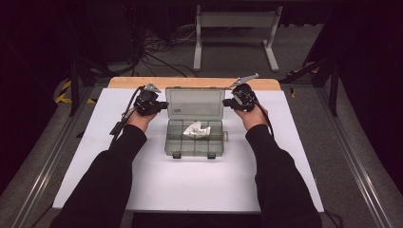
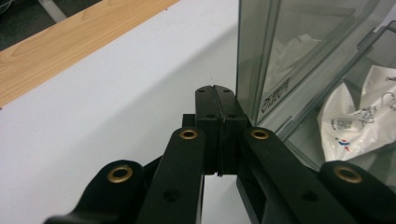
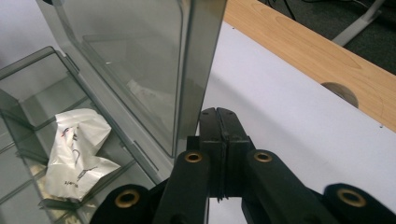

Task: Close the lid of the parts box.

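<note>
A smoky clear plastic organiser box (image 1: 194,145) sits mid-table with its lid (image 1: 195,102) standing upright at the back. A crumpled white plastic bag (image 1: 196,129) lies in one of its compartments. My left gripper (image 1: 164,105) is shut, empty, its tip beside the lid's left edge (image 2: 246,60). My right gripper (image 1: 225,101) is also shut and empty, close against the lid's right edge (image 3: 198,70). In the gripper views the bag (image 2: 357,123) (image 3: 77,149) shows through the box walls. Each gripper's jaws (image 2: 215,93) (image 3: 219,114) are pressed together.
The box stands on a white sheet (image 1: 190,185) over a wooden table whose bare strip (image 1: 190,82) runs along the far edge. A round hole (image 3: 340,92) is in the wood. Cables and a white frame (image 1: 235,28) lie on the dark floor beyond.
</note>
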{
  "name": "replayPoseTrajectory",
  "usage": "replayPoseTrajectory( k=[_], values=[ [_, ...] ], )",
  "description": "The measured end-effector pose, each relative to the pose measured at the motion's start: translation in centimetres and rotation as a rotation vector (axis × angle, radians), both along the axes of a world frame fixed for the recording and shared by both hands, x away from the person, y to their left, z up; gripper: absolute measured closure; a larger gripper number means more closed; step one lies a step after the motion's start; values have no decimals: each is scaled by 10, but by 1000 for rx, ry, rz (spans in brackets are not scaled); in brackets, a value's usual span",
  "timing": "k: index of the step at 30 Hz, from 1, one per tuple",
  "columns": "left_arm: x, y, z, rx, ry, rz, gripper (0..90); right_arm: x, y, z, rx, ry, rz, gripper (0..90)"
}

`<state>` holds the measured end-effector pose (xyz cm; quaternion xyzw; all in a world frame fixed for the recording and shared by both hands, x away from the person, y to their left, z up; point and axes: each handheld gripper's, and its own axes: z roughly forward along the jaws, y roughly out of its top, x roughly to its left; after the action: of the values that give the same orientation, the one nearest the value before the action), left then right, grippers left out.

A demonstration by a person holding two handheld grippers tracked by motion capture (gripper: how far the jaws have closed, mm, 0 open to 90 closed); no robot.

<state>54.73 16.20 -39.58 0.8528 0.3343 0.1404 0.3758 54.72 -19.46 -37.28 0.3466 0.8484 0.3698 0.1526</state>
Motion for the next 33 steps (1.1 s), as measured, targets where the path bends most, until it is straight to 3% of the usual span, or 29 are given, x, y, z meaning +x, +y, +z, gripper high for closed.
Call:
replayPoseTrajectory(
  k=[6,19,23,33],
  values=[
    [-7,4,3,-28,-4,-16,896,-9,-2,7,23,-16,24,900],
    [-23,8,15,-47,-31,-57,896,-32,-6,19,55,-49,73,900],
    [-29,8,18,-36,-43,-68,896,-36,-7,21,63,-50,83,899],
    [-40,13,22,-72,-45,-90,895,-48,-7,25,67,-45,109,899]
  ],
)
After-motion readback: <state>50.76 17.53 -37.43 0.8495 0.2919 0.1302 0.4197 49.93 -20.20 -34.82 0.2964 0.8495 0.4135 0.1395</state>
